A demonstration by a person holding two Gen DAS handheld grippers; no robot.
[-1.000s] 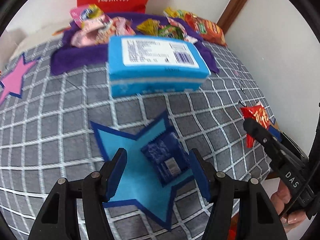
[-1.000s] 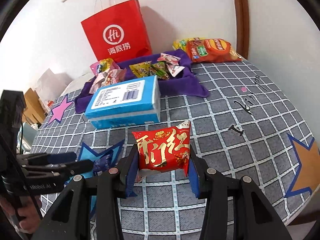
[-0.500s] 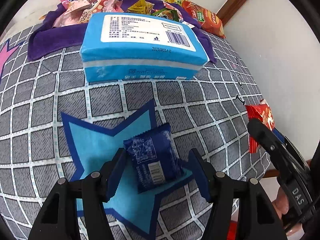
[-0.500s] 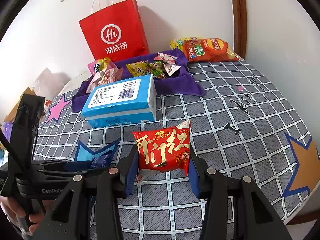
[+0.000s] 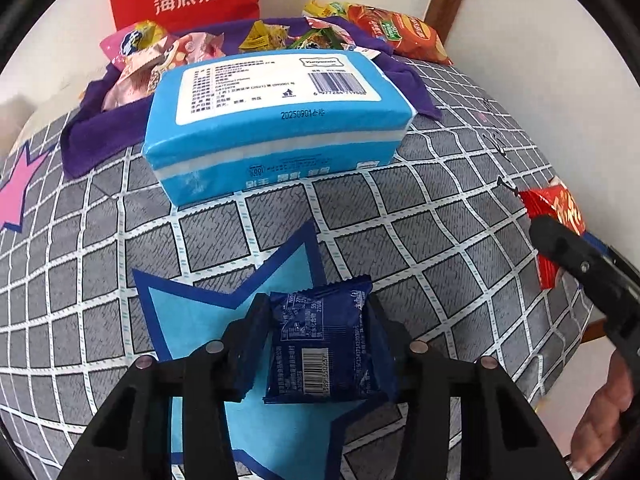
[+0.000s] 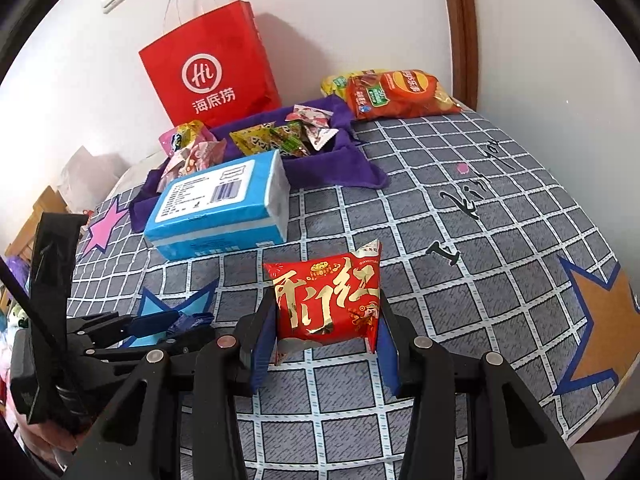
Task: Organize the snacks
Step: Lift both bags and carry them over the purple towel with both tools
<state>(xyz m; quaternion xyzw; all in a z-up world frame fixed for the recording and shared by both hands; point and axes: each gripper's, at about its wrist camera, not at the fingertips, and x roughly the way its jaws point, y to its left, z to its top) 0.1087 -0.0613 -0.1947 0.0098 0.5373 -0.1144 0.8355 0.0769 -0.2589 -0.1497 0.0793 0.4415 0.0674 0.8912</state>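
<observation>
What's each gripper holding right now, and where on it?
The left gripper, jaws just closing, pinches the dark blue packet by its side edges. The right gripper grips the red packet likewise.

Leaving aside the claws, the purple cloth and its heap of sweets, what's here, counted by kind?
Small packets: 2 (blue packet, red packet)
Crisp bags: 2 (orange bag, yellow bag)
Tissue pack: 1
Paper bag: 1
Total: 6

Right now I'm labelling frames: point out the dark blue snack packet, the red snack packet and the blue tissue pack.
dark blue snack packet (image 5: 322,344), left wrist view, printed back.
red snack packet (image 6: 326,298), right wrist view, front face.
blue tissue pack (image 5: 276,92), left wrist view, white label.
</observation>
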